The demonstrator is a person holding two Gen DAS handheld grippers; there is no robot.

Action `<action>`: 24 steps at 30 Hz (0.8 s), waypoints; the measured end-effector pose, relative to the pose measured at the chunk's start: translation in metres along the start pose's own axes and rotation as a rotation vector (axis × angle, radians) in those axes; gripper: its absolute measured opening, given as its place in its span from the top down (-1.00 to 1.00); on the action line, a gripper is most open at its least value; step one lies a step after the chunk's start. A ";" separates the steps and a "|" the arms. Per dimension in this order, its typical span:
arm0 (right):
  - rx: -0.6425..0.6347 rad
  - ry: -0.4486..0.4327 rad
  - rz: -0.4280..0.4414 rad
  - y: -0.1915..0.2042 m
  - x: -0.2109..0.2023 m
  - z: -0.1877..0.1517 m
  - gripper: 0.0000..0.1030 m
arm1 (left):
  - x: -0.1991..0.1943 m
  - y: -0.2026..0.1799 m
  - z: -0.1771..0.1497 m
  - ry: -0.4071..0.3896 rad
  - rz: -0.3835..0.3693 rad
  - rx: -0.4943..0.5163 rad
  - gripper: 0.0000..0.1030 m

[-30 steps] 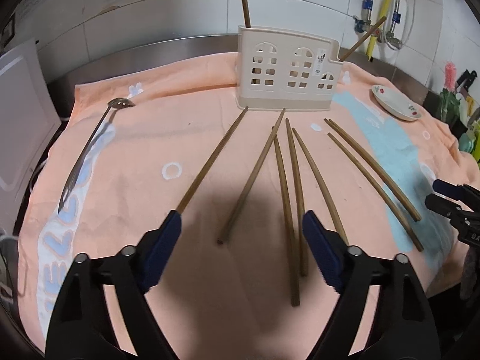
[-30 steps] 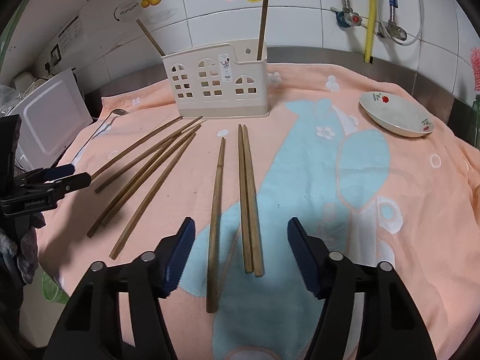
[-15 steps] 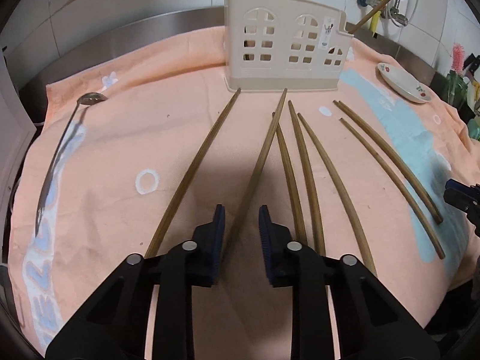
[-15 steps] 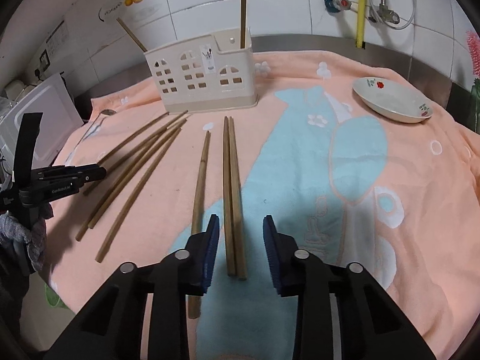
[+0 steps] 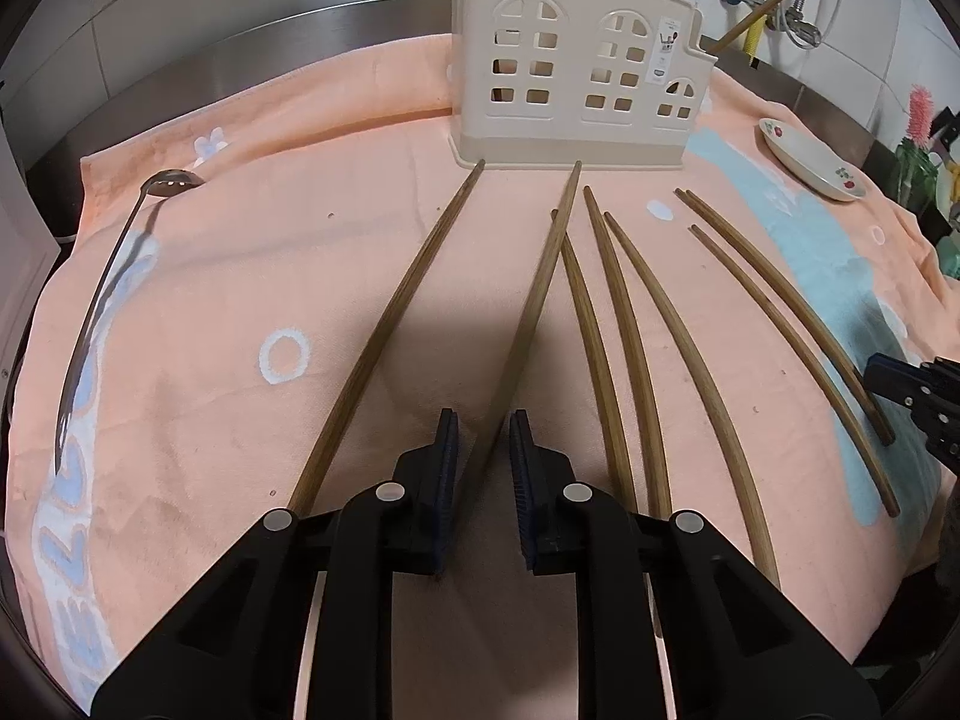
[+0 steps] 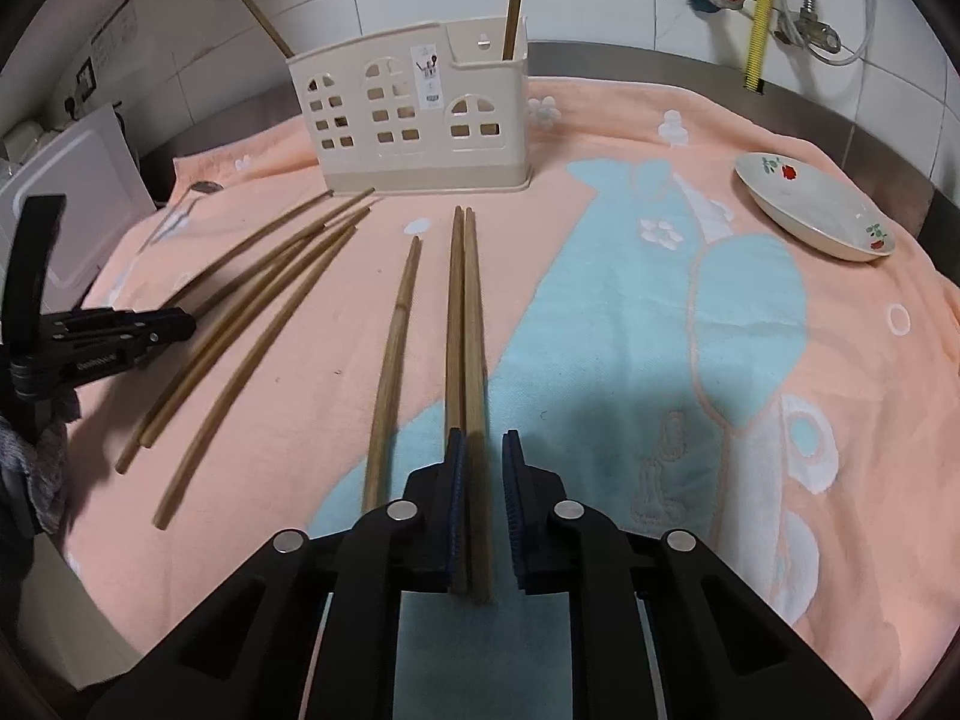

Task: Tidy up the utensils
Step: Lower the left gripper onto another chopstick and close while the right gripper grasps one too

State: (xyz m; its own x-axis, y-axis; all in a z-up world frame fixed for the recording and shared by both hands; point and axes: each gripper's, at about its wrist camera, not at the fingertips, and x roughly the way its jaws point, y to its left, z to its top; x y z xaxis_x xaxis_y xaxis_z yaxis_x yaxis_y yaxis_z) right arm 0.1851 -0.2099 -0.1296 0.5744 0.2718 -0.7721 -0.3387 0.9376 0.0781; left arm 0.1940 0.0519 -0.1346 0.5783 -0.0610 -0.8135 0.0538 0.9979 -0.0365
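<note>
Grasp stage | left gripper (image 5: 483, 441): jaws nearly together around chopstick (image 5: 536, 294) | right gripper (image 6: 482, 461): narrowed on chopstick pair (image 6: 465, 324), contact unclear | bound for caddy (image 6: 414, 114)

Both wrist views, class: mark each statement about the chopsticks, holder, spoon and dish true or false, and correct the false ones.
1. The left gripper has its fingers on either side of a single chopstick. True.
2. The right gripper straddles the near end of a chopstick pair. True.
3. The utensil holder lies tipped on its side. False: it stands upright on the towel.
4. The holder is empty. False: two chopsticks stick up out of it.
5. The metal spoon rests in the dish. False: the spoon lies on the towel, far from the dish, which holds nothing.
</note>
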 end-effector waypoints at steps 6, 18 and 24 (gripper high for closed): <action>-0.028 0.013 -0.002 0.001 0.005 0.001 0.81 | 0.002 -0.001 0.002 0.003 -0.004 0.010 0.67; -0.079 0.024 -0.009 0.007 0.011 -0.001 0.81 | 0.003 -0.007 0.003 0.006 -0.020 0.034 0.67; -0.046 0.018 0.017 0.001 0.011 -0.001 0.81 | 0.006 -0.004 0.006 0.007 -0.040 0.016 0.67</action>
State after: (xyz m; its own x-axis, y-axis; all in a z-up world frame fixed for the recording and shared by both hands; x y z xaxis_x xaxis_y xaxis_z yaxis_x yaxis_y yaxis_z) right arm 0.1907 -0.2056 -0.1388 0.5552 0.2832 -0.7820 -0.3824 0.9219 0.0624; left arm 0.2020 0.0478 -0.1364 0.5694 -0.1008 -0.8159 0.0897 0.9941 -0.0601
